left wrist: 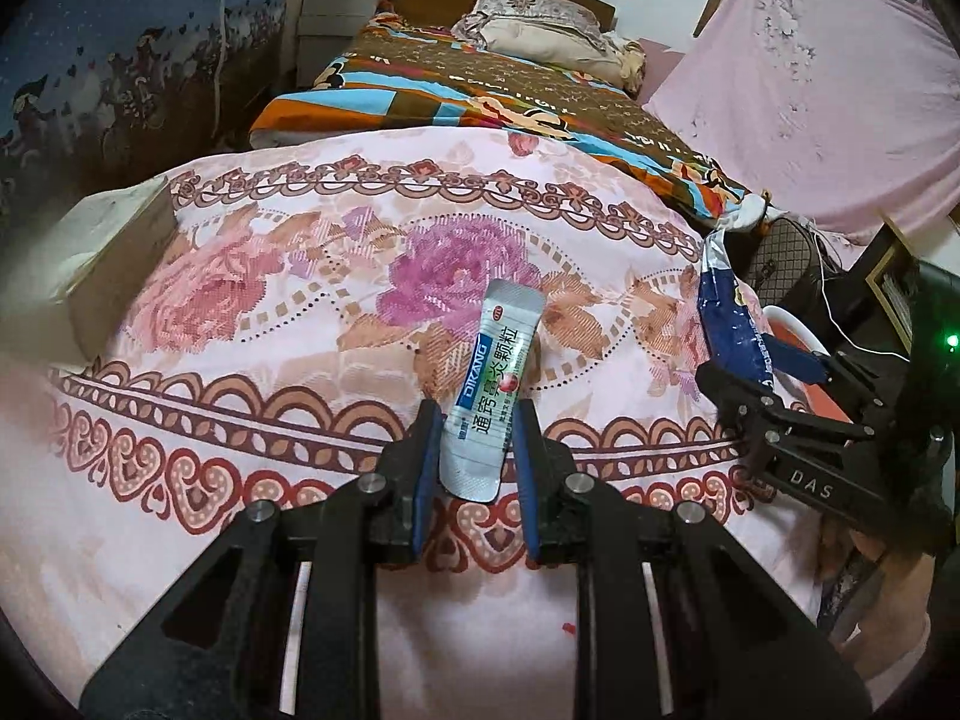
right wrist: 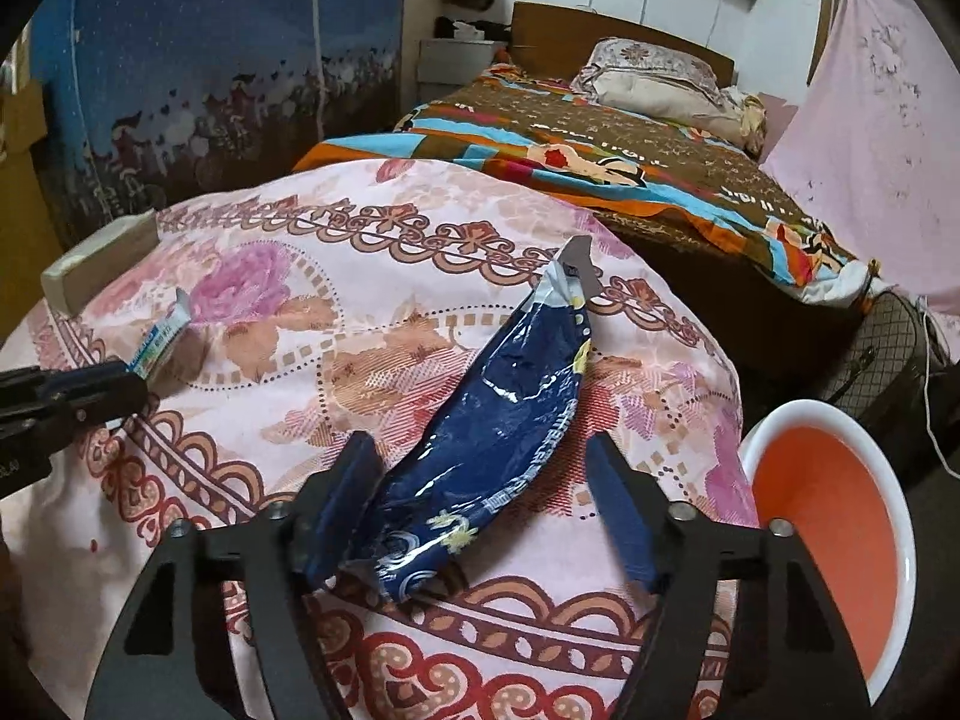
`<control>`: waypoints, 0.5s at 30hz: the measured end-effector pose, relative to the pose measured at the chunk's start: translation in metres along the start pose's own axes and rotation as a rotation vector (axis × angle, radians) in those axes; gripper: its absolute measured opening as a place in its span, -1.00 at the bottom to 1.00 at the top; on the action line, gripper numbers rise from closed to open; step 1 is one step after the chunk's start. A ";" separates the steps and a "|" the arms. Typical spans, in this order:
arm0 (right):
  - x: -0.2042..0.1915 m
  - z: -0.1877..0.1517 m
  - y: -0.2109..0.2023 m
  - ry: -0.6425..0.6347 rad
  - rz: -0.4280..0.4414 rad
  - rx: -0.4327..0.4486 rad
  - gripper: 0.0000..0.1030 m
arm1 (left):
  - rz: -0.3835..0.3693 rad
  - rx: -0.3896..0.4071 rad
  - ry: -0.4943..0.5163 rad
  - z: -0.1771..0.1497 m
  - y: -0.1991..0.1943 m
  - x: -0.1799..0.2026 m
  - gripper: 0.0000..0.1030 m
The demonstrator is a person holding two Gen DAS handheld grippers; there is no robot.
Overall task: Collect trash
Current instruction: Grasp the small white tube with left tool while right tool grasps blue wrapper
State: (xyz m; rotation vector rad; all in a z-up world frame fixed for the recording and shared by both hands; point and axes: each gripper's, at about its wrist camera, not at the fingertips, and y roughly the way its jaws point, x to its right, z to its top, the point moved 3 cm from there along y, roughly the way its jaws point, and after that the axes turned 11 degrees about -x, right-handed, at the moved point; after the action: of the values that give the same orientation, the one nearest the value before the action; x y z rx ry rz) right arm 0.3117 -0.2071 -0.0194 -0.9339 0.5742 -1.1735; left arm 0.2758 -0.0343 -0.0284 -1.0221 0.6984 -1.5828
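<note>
A pale medicine sachet point(left wrist: 489, 390) with blue and green print lies on the floral cloth point(left wrist: 300, 312). My left gripper point(left wrist: 474, 420) has its blue pads on either side of the sachet's near end, closed to its width. A crumpled dark blue snack wrapper point(right wrist: 498, 438) lies between the open fingers of my right gripper point(right wrist: 480, 474); it leans on the left pad, and the right pad stands apart. The wrapper point(left wrist: 729, 312) and right gripper point(left wrist: 774, 372) also show at the right of the left wrist view. The sachet point(right wrist: 162, 342) and left gripper point(right wrist: 129, 384) show at the left of the right wrist view.
A white bin with an orange inside point(right wrist: 840, 534) stands to the right of the cloth-covered surface. A beige box point(left wrist: 96, 264) sits on the cloth's far left edge. A bed with a colourful quilt point(left wrist: 480, 90) lies beyond. A checkered bag point(right wrist: 888, 360) rests by the bed.
</note>
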 end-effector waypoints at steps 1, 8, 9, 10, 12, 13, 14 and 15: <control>0.001 0.000 -0.001 0.003 0.005 0.002 0.19 | -0.004 -0.001 -0.003 0.000 0.000 0.000 -0.84; -0.001 -0.001 -0.002 -0.003 0.026 0.011 -0.35 | -0.015 0.005 -0.011 -0.001 -0.003 0.000 -0.85; -0.001 -0.001 -0.002 -0.004 0.033 0.012 -0.40 | -0.021 0.007 -0.012 -0.002 -0.004 0.001 -0.85; -0.001 -0.001 -0.002 -0.004 0.037 0.013 -0.42 | -0.026 0.009 -0.012 -0.003 -0.004 0.001 -0.85; -0.002 -0.001 -0.002 -0.009 0.044 0.014 -0.51 | -0.026 0.015 -0.009 -0.004 -0.006 0.002 -0.85; -0.003 -0.001 -0.003 -0.013 0.047 0.020 -0.54 | -0.025 0.023 -0.006 -0.005 -0.008 0.003 -0.85; -0.003 -0.002 -0.005 -0.016 0.048 0.029 -0.58 | -0.027 0.033 -0.004 -0.005 -0.010 0.004 -0.85; -0.004 -0.002 -0.007 -0.019 0.049 0.040 -0.62 | -0.029 0.042 0.000 -0.006 -0.012 0.004 -0.85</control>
State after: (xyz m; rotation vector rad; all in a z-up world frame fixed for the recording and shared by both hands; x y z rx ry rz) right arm 0.3053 -0.2046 -0.0148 -0.8916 0.5542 -1.1268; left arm 0.2648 -0.0359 -0.0198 -1.0055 0.6498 -1.6157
